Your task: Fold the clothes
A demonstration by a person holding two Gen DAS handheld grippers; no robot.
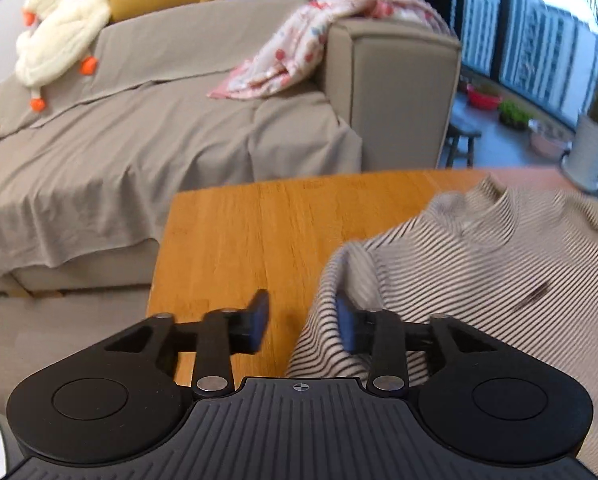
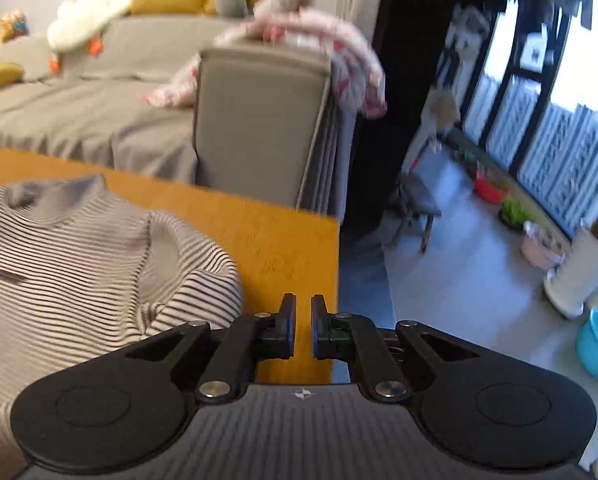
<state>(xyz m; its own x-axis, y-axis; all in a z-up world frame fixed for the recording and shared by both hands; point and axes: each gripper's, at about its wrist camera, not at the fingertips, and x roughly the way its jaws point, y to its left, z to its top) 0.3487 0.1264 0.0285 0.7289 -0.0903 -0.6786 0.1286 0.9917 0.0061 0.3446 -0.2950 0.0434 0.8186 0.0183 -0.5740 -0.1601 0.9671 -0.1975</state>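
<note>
Striped top (image 1: 479, 264) lies on the wooden table (image 1: 251, 240), thin dark and pale stripes, raised collar toward the far edge, a small dark mark on the chest, cloth bunched and blurred.

Left gripper (image 1: 303, 322): jaws partly apart, nothing pinched between them. Its right-side pad (image 1: 345, 326) sits at or under the garment's left edge; contact unclear because of blur. The other pad hangs over bare wood.

Right gripper (image 2: 303, 328): jaws nearly closed, narrow gap, nothing in it. It sits just past the top's rounded shoulder (image 2: 195, 276), over the table's right corner.

Left wrist view only: the long stretch of sofa (image 1: 159, 144) under a taupe cover, the white plush goose (image 1: 55, 36) seen sharply, the flowered blanket (image 1: 299, 52) spilling down onto the seat, and the table's left edge.

Right wrist view only: table's right edge (image 2: 335, 288) dropping to grey floor, a small stool (image 2: 417, 204), a turquoise basin (image 2: 597, 344), a red bowl (image 2: 489, 190) by the windows, the sofa arm end-on. Everything here is more blurred.
</note>
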